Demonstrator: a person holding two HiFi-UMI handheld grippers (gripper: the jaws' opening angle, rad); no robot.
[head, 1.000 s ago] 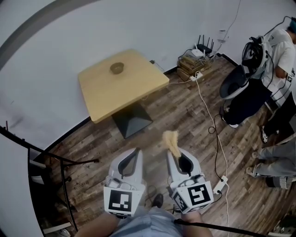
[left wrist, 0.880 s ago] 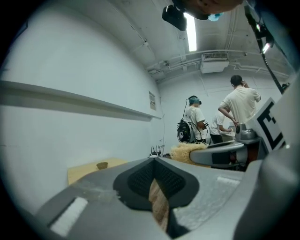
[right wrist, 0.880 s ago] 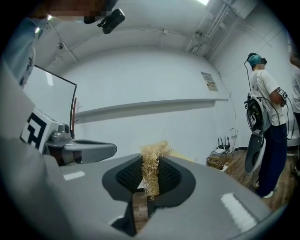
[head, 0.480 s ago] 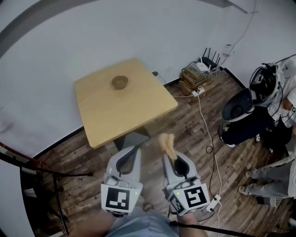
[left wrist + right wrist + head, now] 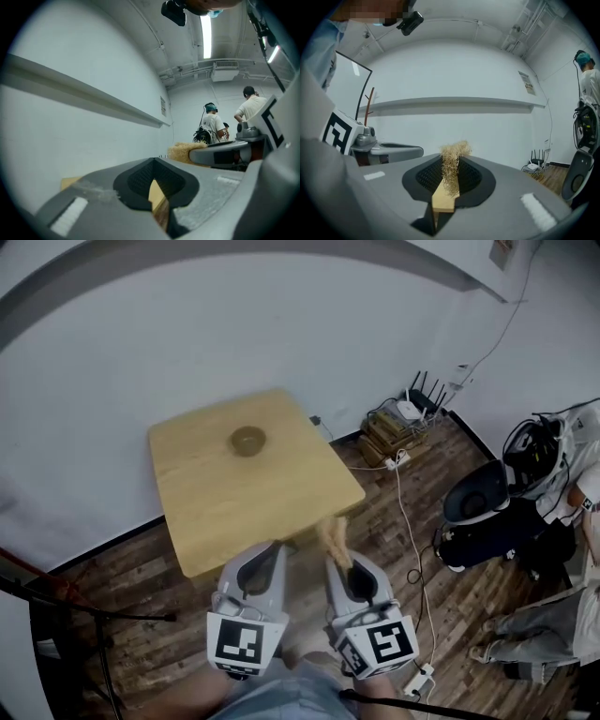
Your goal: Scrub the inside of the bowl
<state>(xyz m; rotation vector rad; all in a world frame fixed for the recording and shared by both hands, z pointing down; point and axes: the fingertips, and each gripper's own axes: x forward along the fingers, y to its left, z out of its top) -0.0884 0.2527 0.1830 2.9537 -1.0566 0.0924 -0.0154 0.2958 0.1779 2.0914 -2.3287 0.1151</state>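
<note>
A small brown bowl (image 5: pixel 248 440) stands on the far half of a square light-wood table (image 5: pixel 216 498), well ahead of both grippers. My right gripper (image 5: pixel 339 549) is shut on a straw-coloured fibre scrubber (image 5: pixel 332 535), whose tuft sticks up past the jaws just at the table's near edge. In the right gripper view the scrubber (image 5: pixel 452 165) is pinched between the dark pads of the right gripper (image 5: pixel 449 177). My left gripper (image 5: pixel 265 561) hovers beside it with its jaws together and nothing in them. The left gripper view shows the left gripper (image 5: pixel 157 177) and the scrubber (image 5: pixel 185 152) to its right.
The table stands against a white wall on a wood-plank floor. To the right are a person (image 5: pixel 574 486), a dark chair (image 5: pixel 475 493), a router on stacked boxes (image 5: pixel 408 416), and a white cable running to a power strip (image 5: pixel 419 678). A dark metal stand (image 5: pixel 66 601) is at the left.
Over the last second the table has drawn closer in the head view and both grippers now reach its near edge. The scrubber stays held in the right gripper.
</note>
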